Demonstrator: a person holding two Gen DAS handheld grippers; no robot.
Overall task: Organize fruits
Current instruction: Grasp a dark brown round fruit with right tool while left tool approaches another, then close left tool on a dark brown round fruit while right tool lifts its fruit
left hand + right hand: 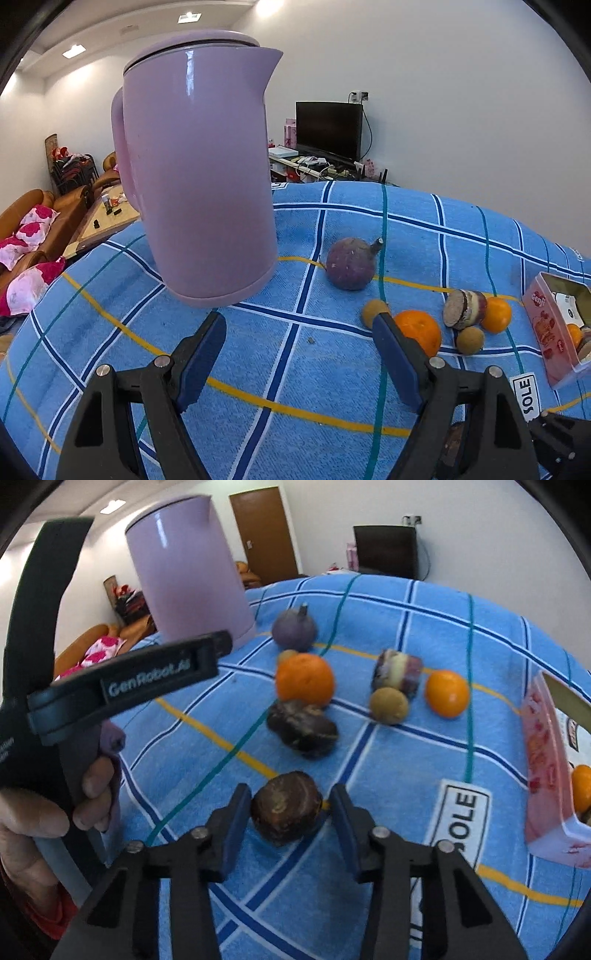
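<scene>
Fruits lie on a blue checked cloth (pixel 406 760). My right gripper (pixel 288 818) is open, its blue pads on either side of a dark brown fruit (pixel 286 810), with a gap at the right pad. Beyond it lie another dark fruit (pixel 303 727), an orange (pixel 304 679), a brown round fruit (pixel 389 705), a cut purple piece (pixel 397 670), a second orange (pixel 447 693) and a purple round fruit (pixel 294 629). My left gripper (pixel 299 347) is open and empty above the cloth, left of the orange (pixel 419 330) and purple fruit (pixel 351 264).
A tall lilac kettle (pixel 199 177) stands at the far left of the cloth, also in the right wrist view (pixel 188 576). A pink open box (pixel 550 775) holding an orange sits at the right edge; it also shows in the left wrist view (pixel 557 332). A sofa and TV stand behind.
</scene>
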